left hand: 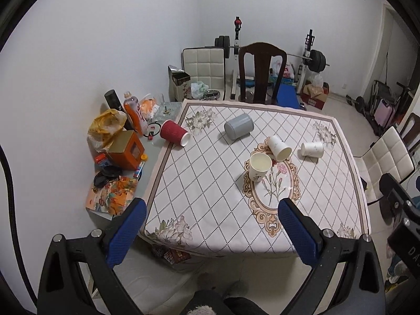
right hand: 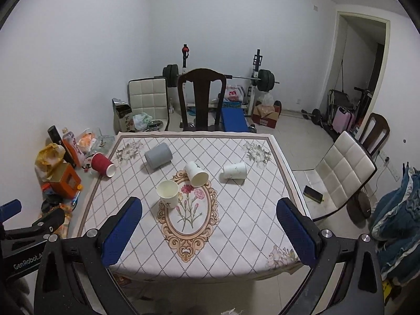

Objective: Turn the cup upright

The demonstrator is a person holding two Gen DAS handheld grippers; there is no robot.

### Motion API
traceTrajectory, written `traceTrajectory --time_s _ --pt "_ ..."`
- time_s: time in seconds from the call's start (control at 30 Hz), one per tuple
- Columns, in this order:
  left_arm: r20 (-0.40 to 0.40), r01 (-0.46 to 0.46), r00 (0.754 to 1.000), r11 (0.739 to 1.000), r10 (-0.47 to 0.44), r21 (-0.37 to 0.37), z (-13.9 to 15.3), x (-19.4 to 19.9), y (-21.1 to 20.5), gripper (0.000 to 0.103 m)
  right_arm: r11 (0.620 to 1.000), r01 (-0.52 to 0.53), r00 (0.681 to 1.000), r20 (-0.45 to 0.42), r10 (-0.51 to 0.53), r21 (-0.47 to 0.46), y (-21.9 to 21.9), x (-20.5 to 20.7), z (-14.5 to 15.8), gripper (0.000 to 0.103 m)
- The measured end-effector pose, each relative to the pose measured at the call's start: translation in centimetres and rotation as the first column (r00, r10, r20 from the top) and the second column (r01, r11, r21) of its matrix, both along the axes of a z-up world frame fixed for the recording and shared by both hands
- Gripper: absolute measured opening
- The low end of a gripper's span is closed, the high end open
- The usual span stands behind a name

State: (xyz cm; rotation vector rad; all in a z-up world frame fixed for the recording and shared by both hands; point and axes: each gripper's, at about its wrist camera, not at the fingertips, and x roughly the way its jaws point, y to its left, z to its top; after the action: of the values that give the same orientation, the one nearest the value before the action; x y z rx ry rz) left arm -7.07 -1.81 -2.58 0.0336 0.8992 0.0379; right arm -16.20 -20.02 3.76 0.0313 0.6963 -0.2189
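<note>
Both sets of fingers spread wide, holding nothing: left gripper (left hand: 210, 225), right gripper (right hand: 208, 225), back from bench (right hand: 236, 223). One paper cup (right hand: 168, 193) upright; four lie tipped beyond. Risk: tipped cup (right hand: 196, 173) rolls or crushes if pinched hard.

- Table (right hand: 236, 236) under a floral, diamond-patterned cloth.
- One white paper cup (right hand: 168, 193) standing upright.
- Two white cups (right hand: 196, 173) (right hand: 234, 170), grey cup (right hand: 158, 155), red cup (right hand: 103, 164) lying on their sides.
</note>
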Motion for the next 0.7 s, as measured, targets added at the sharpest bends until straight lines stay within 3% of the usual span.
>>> traceTrajectory --time_s 0.7 --pt "0.046 0.020 0.999 1.000 -0.020 0.019 2.1 -0.3 2.1 0.102 1.000 -0.016 1.000 0.007 0.016 0.020 2.5 0.2 1.3 0.103"
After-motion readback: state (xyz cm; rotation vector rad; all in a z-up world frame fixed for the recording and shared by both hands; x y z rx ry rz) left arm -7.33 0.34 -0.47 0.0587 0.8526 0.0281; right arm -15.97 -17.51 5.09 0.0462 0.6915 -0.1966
